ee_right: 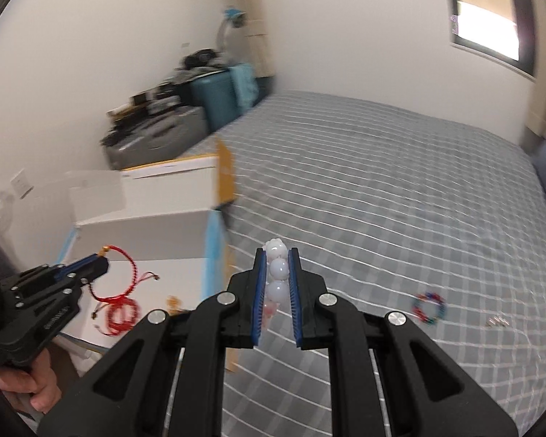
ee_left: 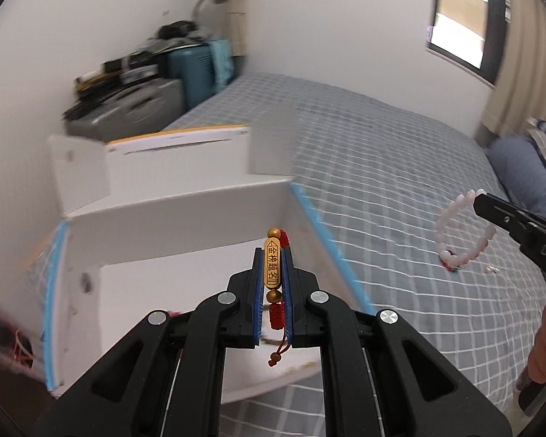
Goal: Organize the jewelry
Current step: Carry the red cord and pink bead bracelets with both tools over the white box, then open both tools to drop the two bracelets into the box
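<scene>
While pinched in the left tool (ee_left: pixel 273 273), a gold charm (ee_left: pixel 273 267) on red cord (ee_right: pixel 122 278); milky-pink bead bracelet (ee_right: pixel 277 273) in the right tool (ee_right: pixel 277 280), likewise pinched.

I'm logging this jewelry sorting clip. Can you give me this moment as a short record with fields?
left gripper: shut on the red cord bracelet with a gold charm, over the white box
right gripper: shut on the white bead bracelet, above the bed
in the box: red jewelry
on the bed: multicolored bracelet; small metal pieces
</scene>
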Demonstrator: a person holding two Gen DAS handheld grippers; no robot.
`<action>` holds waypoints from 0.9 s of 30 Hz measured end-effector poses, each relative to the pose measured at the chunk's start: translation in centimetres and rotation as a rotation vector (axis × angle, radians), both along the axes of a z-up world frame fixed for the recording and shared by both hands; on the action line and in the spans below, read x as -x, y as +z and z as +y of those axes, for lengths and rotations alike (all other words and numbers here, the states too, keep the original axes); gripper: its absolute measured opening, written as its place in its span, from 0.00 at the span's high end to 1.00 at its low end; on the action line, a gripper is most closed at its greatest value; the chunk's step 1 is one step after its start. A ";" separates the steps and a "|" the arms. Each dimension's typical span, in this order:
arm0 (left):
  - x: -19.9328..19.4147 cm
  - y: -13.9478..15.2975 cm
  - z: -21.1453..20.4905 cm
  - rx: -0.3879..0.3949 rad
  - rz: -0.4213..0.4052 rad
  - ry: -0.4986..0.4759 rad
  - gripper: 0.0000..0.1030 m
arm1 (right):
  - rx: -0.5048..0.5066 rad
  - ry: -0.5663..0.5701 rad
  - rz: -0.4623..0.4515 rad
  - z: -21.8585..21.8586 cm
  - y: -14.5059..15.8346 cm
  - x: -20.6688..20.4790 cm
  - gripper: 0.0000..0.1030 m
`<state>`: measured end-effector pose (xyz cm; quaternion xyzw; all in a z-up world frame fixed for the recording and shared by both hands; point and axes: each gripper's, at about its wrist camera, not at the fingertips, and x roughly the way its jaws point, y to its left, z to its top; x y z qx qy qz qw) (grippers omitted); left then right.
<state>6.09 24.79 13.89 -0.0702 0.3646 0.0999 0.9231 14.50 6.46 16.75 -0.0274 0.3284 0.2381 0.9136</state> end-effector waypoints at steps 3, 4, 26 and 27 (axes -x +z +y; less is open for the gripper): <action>0.9 -0.5 3.8 0.008 0.016 0.081 0.92 | -0.007 0.070 0.010 4.1 0.0 0.2 0.89; 1.2 -0.7 4.8 0.011 0.021 0.102 0.92 | -0.008 0.096 0.014 5.6 -0.1 0.3 0.89; 0.7 -9.3 13.5 0.084 0.265 0.243 0.92 | 0.161 0.242 0.313 20.1 -13.1 -0.9 0.89; 0.6 -9.3 13.5 0.079 0.267 0.243 0.91 | 0.164 0.241 0.318 20.1 -13.2 -0.9 0.89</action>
